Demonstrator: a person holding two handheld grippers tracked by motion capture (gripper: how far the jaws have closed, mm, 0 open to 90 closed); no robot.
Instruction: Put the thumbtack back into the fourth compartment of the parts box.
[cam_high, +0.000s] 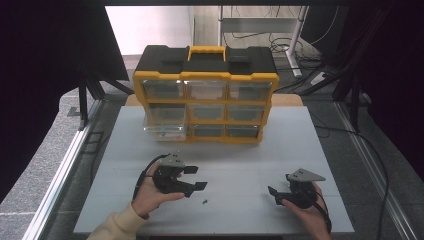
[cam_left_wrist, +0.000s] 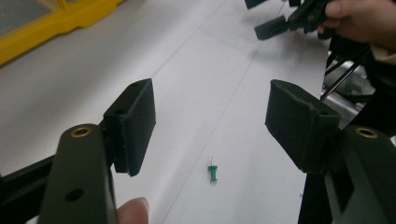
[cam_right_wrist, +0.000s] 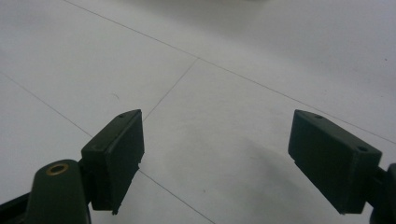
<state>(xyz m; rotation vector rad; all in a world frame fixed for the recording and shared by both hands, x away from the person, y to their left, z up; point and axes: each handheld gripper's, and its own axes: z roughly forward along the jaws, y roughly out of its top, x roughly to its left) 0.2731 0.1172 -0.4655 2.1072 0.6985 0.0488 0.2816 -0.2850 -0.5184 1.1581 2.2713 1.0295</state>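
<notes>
A small green push pin (cam_left_wrist: 213, 172) lies on the white table top (cam_high: 235, 160); from above the pin (cam_high: 205, 202) is a dark speck just right of my left hand. My left gripper (cam_high: 196, 177) hovers over it, open, the pin on the table below the gap between its jaws, apart from both pads. In its own view the left gripper (cam_left_wrist: 211, 122) has nothing between the fingers. At the front right my right gripper (cam_high: 276, 195) rests open, and in its own view the right gripper (cam_right_wrist: 215, 159) faces bare table.
A yellow and black drawer cabinet (cam_high: 206, 94) stands at the back of the table, its lower left clear drawer (cam_high: 163, 131) pulled out a little. The other hand and gripper (cam_left_wrist: 299, 18) appear far off in the left gripper view. Cables run along the floor at the right.
</notes>
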